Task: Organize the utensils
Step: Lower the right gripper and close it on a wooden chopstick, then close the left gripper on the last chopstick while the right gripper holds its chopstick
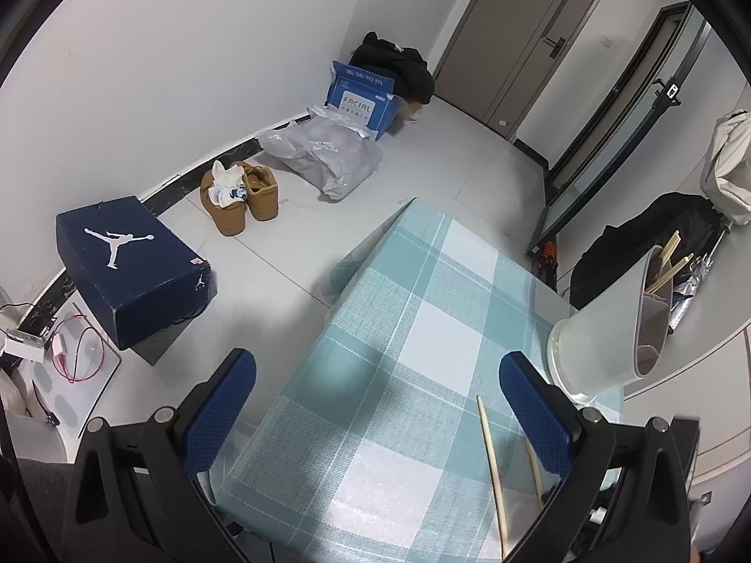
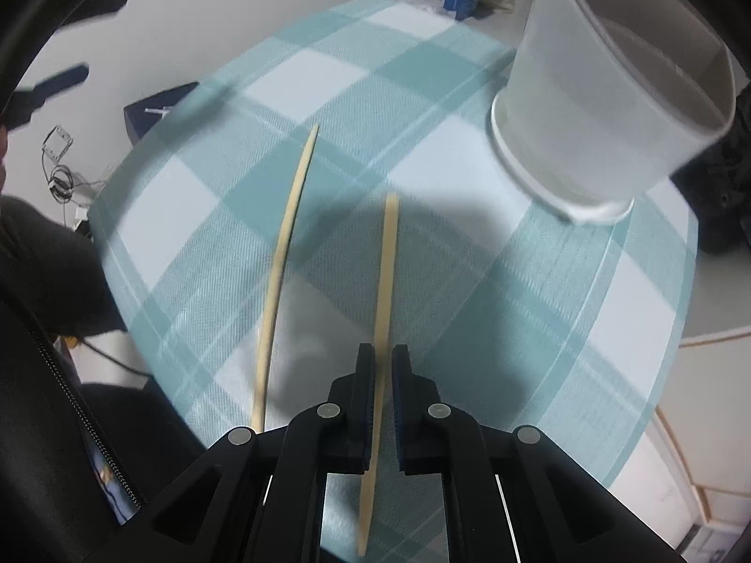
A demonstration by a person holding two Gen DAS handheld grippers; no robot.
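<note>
In the right wrist view, motion blur softens the checked cloth on the counter point(image 2: 328, 70) and the white cup point(image 2: 586, 108), whose rim runs out at the top edge. The held chopstick point(image 2: 387, 258) is covered between the fingers of the right tool point(image 2: 382, 366). In the left wrist view, the two chopsticks on the cloth point(image 1: 493, 469) are cut off at the bottom edge, one partly behind a blue pad point(image 1: 540, 417). The sticks inside the cup point(image 1: 666, 258) show only their tips.

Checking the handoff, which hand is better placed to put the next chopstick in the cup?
Right. The right tool already has its fingers closed around one chopstick, with the white cup just ahead. The left tool is open and holds nothing.
</note>
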